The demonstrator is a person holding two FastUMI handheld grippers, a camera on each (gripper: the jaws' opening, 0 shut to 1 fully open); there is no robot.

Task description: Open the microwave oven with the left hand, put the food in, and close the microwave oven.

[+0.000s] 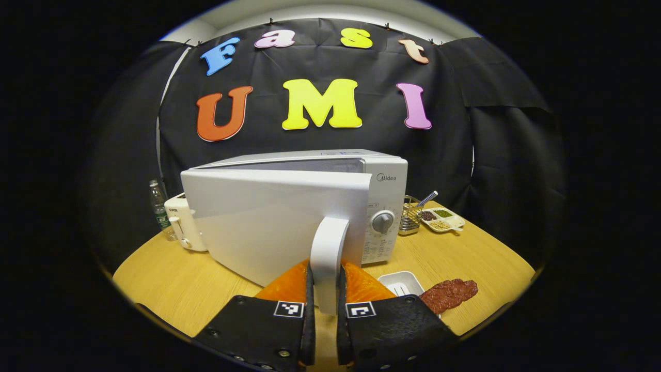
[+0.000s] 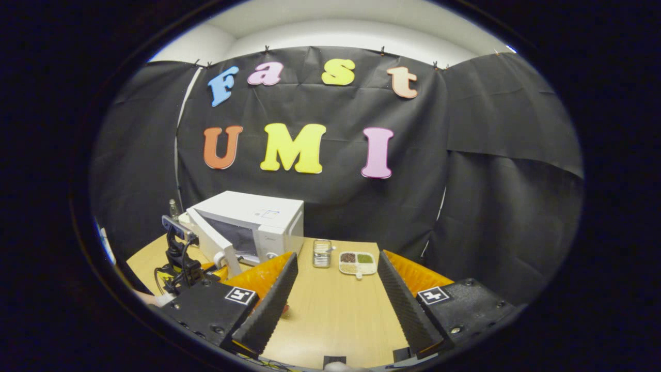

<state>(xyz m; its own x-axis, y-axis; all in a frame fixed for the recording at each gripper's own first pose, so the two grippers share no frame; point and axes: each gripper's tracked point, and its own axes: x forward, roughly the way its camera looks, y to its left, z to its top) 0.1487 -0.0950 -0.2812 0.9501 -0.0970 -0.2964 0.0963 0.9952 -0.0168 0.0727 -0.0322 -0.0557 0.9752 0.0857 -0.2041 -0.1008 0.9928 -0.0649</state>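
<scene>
A black cloth wall backs a round wooden bench (image 1: 454, 258). At the far left stand a plastic bottle (image 1: 159, 209) and a white toaster (image 1: 182, 222). Next comes the white microwave (image 1: 384, 199), its door (image 1: 268, 222) swung partly open. The left gripper (image 1: 325, 305) has its jaws clenched on the door handle (image 1: 327, 263), one finger on each side. Right of that lie a small white tray (image 1: 402, 282) and the food (image 1: 448, 293), a dark red slab flat on the bench. Behind them sit a wire basket (image 1: 410, 217) and a divided dish (image 1: 443, 219). The right gripper (image 2: 335, 289) hovers over bare bench, jaws released and spread wide.
</scene>
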